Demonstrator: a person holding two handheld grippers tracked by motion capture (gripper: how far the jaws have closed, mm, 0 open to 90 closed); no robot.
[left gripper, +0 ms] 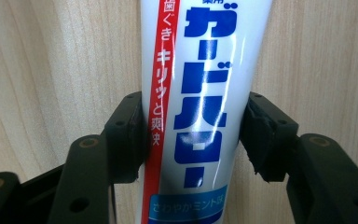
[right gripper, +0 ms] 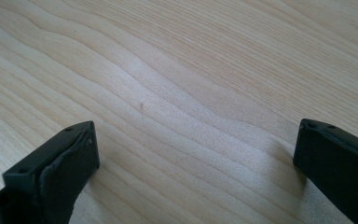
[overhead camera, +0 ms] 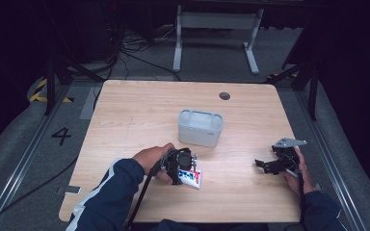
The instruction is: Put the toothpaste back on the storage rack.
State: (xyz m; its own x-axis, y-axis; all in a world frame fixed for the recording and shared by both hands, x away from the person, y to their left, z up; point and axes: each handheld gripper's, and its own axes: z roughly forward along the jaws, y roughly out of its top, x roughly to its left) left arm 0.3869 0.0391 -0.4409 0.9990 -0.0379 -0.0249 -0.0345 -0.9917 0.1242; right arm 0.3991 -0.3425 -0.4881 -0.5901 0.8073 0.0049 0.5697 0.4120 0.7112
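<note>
White toothpaste tube (left gripper: 200, 93) lies flat on table (overhead camera: 139, 110), long axis along left gripper (left gripper: 193, 140) view; pads clamp its sides.

Right gripper (right gripper: 196, 154) jaws wide apart, empty.

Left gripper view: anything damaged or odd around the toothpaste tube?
The pad on one jaw looks chipped and ragged along its edge. The toothpaste tube looks intact, lying flat on the table between the left gripper's jaws.

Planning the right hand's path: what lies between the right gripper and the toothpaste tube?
Bare table lies between right gripper and tube, in the high view.
</note>
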